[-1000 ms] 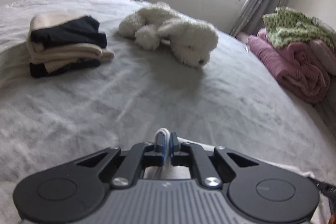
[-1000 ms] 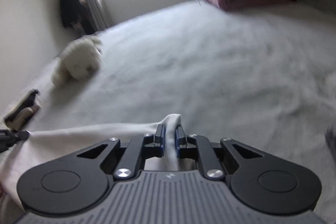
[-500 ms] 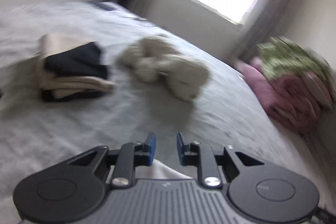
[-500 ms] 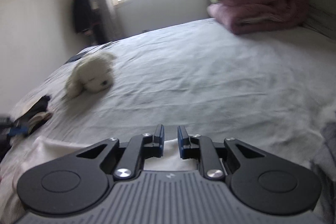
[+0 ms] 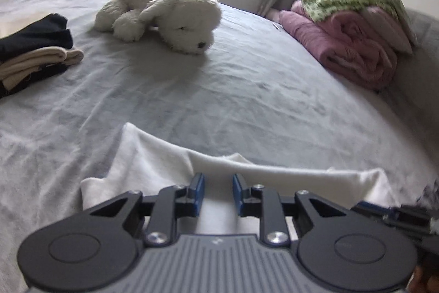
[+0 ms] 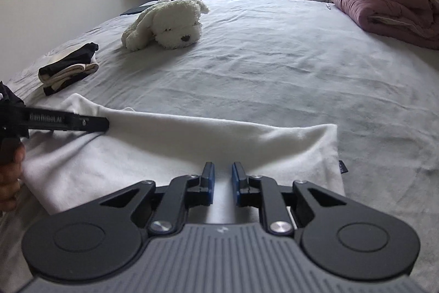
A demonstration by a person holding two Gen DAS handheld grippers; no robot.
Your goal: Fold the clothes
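Grey bedsheet (image 6: pixel 274 78) carries folded white cloth garment (image 6: pixel 192 144) at near edge, left gripper (image 5: pixel 215 190) and right gripper (image 6: pixel 222 179) hovering over it, fingers apart, gripping nothing.

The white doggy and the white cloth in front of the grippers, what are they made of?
The white doggy looks like plush: shaggy, fluffy pile, matte, with a dark nose. The white cloth looks like soft knit fabric, maybe cotton: matte, smooth, limp, with a rounded fold along its far edge. The exact fibre can't be told from here.
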